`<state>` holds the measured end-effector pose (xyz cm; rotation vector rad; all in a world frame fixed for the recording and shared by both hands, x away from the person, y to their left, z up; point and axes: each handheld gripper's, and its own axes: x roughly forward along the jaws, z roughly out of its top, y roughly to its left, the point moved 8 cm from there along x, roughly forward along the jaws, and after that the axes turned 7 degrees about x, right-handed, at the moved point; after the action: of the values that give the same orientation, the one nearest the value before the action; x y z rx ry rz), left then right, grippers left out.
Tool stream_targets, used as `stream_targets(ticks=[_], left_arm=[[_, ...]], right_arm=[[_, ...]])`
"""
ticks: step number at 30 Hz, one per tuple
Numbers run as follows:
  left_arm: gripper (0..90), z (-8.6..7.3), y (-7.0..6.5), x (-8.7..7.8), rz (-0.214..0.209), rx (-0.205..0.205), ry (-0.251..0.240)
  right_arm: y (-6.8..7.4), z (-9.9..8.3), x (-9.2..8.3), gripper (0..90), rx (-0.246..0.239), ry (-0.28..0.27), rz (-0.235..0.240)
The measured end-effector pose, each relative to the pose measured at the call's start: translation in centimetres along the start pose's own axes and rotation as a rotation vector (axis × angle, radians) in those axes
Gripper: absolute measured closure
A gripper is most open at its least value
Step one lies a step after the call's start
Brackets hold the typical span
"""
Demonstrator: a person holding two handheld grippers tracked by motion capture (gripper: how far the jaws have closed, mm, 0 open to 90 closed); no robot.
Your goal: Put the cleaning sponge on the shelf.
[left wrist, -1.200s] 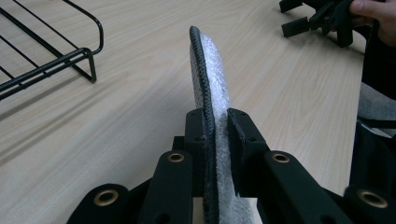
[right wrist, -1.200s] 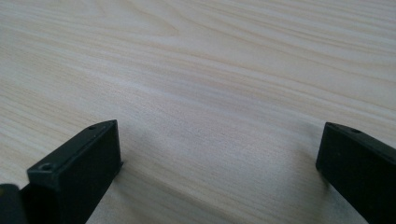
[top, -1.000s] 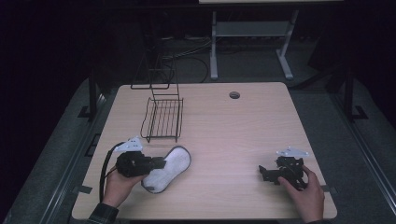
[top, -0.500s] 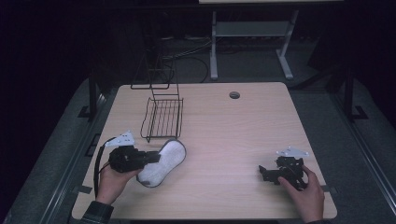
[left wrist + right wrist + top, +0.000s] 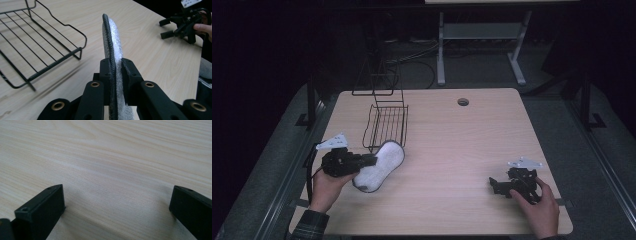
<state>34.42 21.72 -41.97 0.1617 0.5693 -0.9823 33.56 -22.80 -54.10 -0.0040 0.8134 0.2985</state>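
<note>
Near the tabletop's left edge, the left gripper (image 5: 371, 160) clamps a light, floppy insole (image 5: 379, 167) at its rim; right gripper (image 5: 495, 185) gapes empty.

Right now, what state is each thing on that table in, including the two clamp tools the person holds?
Left gripper: jaws shut on the insole.
Insole: white, fuzzy, held on edge beside the rack.
Wire rack: empty, standing on the table.
Right gripper: jaws open, nothing between them, low over the table.
</note>
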Motion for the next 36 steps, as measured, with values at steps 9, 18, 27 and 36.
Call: stream_targets(ticks=[9, 18, 27, 36], left_arm=[[79.5, 1.1, 1.9, -0.5, 0.043, -0.012, -0.018], [79.5, 2.3, 3.3, -0.4, 0.055, -0.026, -0.036], [79.5, 3.5, 4.8, -0.5, 0.080, -0.027, -0.051], [79.5, 4.7, 6.2, -0.3, 0.102, -0.027, -0.061]], right_arm=[[0.0, 0.0, 0.0, 0.0, 0.000, 0.000, 0.000], [0.0, 0.0, 0.0, 0.0, 0.000, 0.000, 0.000], [0.0, 0.0, 0.0, 0.0, 0.000, 0.000, 0.000], [0.0, 0.0, 0.0, 0.0, 0.000, 0.000, 0.001]])
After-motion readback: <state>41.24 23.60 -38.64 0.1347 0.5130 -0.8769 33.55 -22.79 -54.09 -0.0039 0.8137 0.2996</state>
